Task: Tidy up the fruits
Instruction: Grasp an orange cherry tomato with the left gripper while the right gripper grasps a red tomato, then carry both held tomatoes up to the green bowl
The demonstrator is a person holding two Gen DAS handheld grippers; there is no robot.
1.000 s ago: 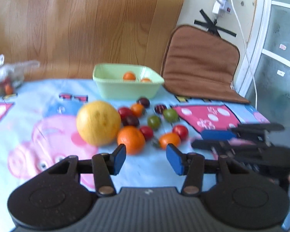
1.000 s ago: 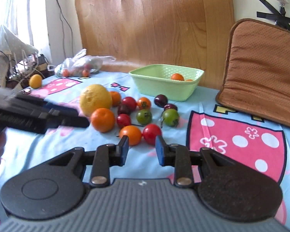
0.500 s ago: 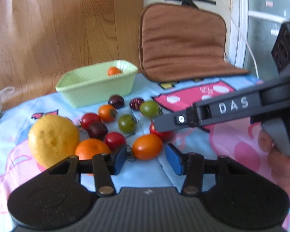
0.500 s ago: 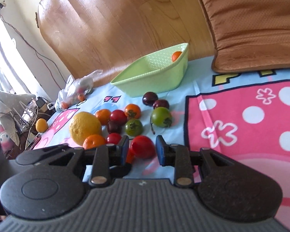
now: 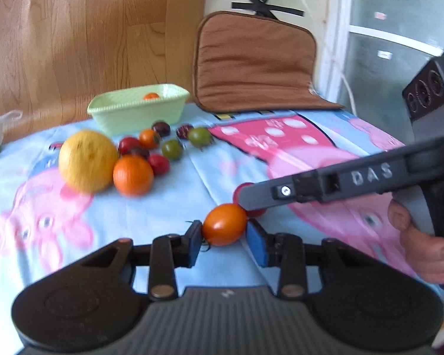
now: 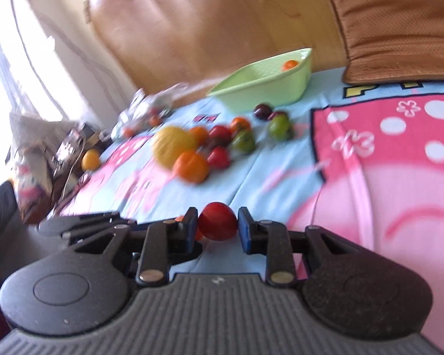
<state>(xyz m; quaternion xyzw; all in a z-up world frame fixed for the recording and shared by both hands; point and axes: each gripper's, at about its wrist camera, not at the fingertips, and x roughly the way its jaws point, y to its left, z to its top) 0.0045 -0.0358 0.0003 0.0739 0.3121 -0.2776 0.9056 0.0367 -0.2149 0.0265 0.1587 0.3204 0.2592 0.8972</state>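
Observation:
My left gripper point(image 5: 224, 236) is shut on an orange tomato point(image 5: 224, 224), held near the tablecloth. My right gripper point(image 6: 217, 225) is shut on a red tomato point(image 6: 217, 221); in the left wrist view its finger point(image 5: 325, 185) reaches in from the right, with the red tomato point(image 5: 255, 212) just behind the orange one. A pile of fruit lies farther back: a large yellow citrus point(image 5: 87, 161), an orange point(image 5: 133, 174) and several small red, green and dark tomatoes point(image 5: 171, 148). A light green basket point(image 5: 139, 109) behind them holds an orange tomato point(image 5: 151, 95).
A cartoon tablecloth point(image 5: 281, 136) covers the table. A brown cushion point(image 5: 254, 62) leans at the back right. A plastic bag point(image 6: 146, 109) with small fruit and clutter with a yellow fruit point(image 6: 90, 159) sit at the far left. A wooden board stands behind.
Both grippers closed on their tomatoes, orange in the left and red in the right, and pulled back from the pile toward the near side of the table.

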